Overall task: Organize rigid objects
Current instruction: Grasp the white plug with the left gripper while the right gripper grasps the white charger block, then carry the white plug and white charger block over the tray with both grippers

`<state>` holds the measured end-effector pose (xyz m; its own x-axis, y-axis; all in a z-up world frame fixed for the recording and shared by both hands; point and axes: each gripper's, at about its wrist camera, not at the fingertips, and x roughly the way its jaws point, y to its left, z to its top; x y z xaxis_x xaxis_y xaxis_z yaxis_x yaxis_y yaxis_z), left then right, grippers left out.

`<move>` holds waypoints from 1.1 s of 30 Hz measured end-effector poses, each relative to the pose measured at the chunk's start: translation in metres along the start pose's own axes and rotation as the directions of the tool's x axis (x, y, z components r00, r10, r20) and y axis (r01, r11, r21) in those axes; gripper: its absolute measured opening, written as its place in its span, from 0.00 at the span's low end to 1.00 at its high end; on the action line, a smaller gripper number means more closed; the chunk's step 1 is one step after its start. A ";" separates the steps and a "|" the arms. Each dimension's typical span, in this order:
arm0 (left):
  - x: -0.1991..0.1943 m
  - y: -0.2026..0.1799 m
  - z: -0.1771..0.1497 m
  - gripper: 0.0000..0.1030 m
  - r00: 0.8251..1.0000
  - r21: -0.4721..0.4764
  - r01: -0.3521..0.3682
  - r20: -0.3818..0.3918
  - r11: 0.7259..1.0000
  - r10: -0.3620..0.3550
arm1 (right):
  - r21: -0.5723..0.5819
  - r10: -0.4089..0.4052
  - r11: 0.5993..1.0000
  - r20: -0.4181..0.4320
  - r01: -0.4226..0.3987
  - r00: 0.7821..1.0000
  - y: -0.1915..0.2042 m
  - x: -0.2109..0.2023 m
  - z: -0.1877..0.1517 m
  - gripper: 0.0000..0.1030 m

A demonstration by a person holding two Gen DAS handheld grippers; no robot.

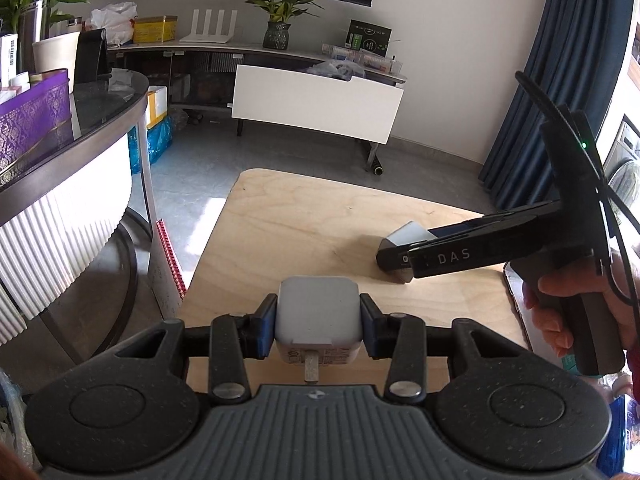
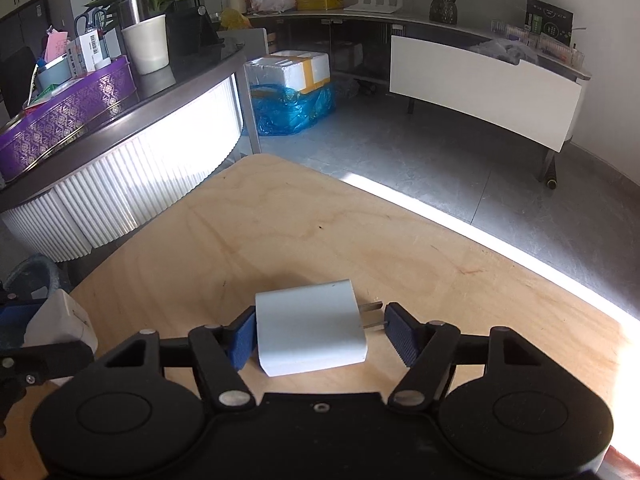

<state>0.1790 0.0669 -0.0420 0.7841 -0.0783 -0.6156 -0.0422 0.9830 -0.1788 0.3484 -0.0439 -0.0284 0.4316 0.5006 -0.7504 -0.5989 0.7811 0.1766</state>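
Observation:
My left gripper (image 1: 318,326) is shut on a white square charger (image 1: 318,312), prongs toward the camera, held above the wooden table (image 1: 304,220). That charger also shows at the left edge of the right wrist view (image 2: 60,320). My right gripper (image 2: 320,332) is around a second white charger (image 2: 310,330) that lies flat on the wooden table (image 2: 320,232), prongs pointing right. The left pad touches its end and the right pad sits just off the prong tips. In the left wrist view, the right gripper (image 1: 394,260) is low over that second charger (image 1: 408,234).
A dark round table with a purple tin (image 2: 60,120), a white cup (image 2: 146,42) and clutter stands to the left. A low TV cabinet (image 1: 316,100) is behind. A foam box on blue plastic (image 2: 294,88) sits on the floor. The wooden table's far edge is near.

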 end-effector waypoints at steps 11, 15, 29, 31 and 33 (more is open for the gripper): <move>-0.010 -0.002 0.001 0.41 1.000 -0.009 0.002 0.013 1.000 -0.002 | 0.086 -0.067 0.994 0.055 0.063 0.996 0.026 -0.058 -0.029 0.78; -0.024 -0.012 0.005 0.41 0.999 0.017 0.010 0.031 1.000 -0.010 | 0.143 -0.109 0.985 0.108 0.093 0.988 0.038 -0.100 -0.041 0.78; -0.085 -0.048 -0.002 0.41 0.998 0.068 -0.017 0.065 0.998 0.013 | 0.288 -0.173 0.951 0.191 0.113 0.966 0.071 -0.203 -0.096 0.78; -0.092 -0.052 -0.006 0.41 0.998 0.069 -0.015 0.063 0.998 0.010 | 0.296 -0.184 0.948 0.200 0.120 0.962 0.075 -0.214 -0.104 0.78; -0.097 -0.057 -0.011 0.41 0.998 0.068 -0.010 0.062 0.998 0.006 | 0.311 -0.194 0.943 0.212 0.122 0.958 0.077 -0.226 -0.113 0.78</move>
<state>0.0982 0.0171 0.0197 0.8205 -0.0621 -0.5683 -0.0078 0.9928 -0.1198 0.1280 -0.1390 0.0831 0.6726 0.4073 -0.6179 -0.3023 0.9133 0.2730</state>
